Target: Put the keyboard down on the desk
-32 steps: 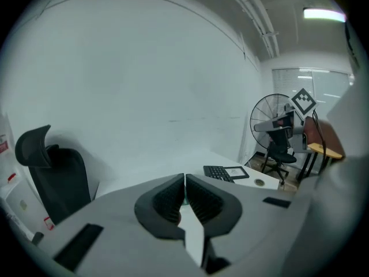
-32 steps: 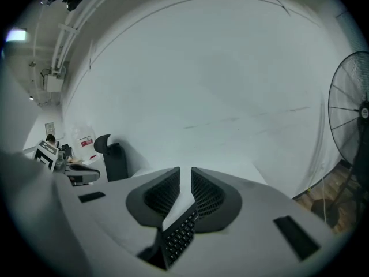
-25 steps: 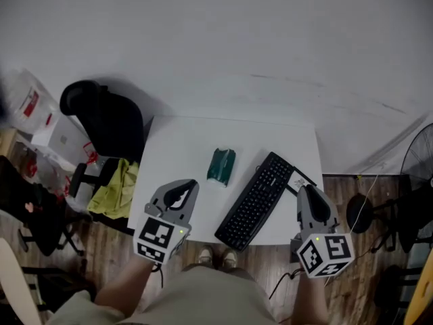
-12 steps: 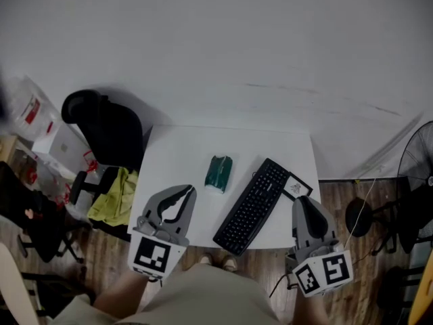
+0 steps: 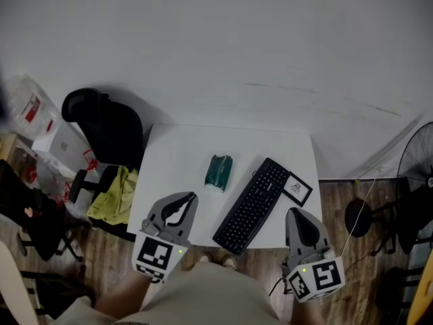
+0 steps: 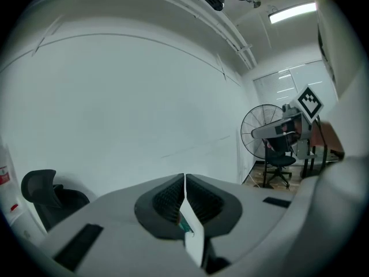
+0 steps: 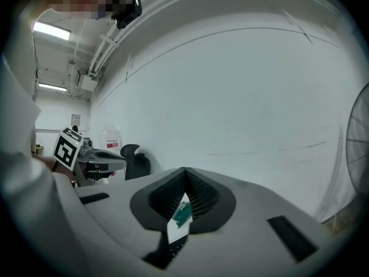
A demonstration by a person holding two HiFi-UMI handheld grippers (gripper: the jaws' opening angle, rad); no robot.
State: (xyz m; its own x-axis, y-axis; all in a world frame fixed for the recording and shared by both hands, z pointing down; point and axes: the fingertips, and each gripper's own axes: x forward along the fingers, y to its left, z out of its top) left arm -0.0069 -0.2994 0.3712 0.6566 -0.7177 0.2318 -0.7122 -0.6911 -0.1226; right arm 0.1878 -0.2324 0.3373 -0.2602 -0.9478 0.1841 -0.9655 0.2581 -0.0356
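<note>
**Keyboard flat on desk, both tools shut & empty**

Head view: keyboard [image 5: 256, 205] lies flat on the white desk [image 5: 183, 147], right of centre, set diagonally; near end close to the front edge, far end just beside a small framed card [image 5: 298, 189]. Green object [image 5: 219, 171] sits to its left, apart from it. Left gripper [image 5: 190, 197] hovers over the front-left part of the desk, clear of the keyboard. Right gripper [image 5: 295, 212] is at the front-right corner, near the keyboard but not touching. Off the desk: black office chair [image 5: 101, 120] w/ yellow-green cloth [image 5: 115, 188] to the left, fan [image 5: 416, 161] at right.

Left gripper view: jaws pressed together at the tips, nothing between them. Only a sliver of desk & green shows through the slot behind the tips. Aimed mostly at the wall.

Right gripper view: jaws fully together, nothing in them. Slot shows a bit of green object and dark keys below.

Handling (judgement): placing looks done, so nothing left to hold. If it needs re-seating: rigid plastic, long, prob. light, but it would swing if held at one end only. Take it by the case rim at both short ends, one tool each. Avoid the keys, since caps give & could pop. Can't tell if a cord trails.
</note>
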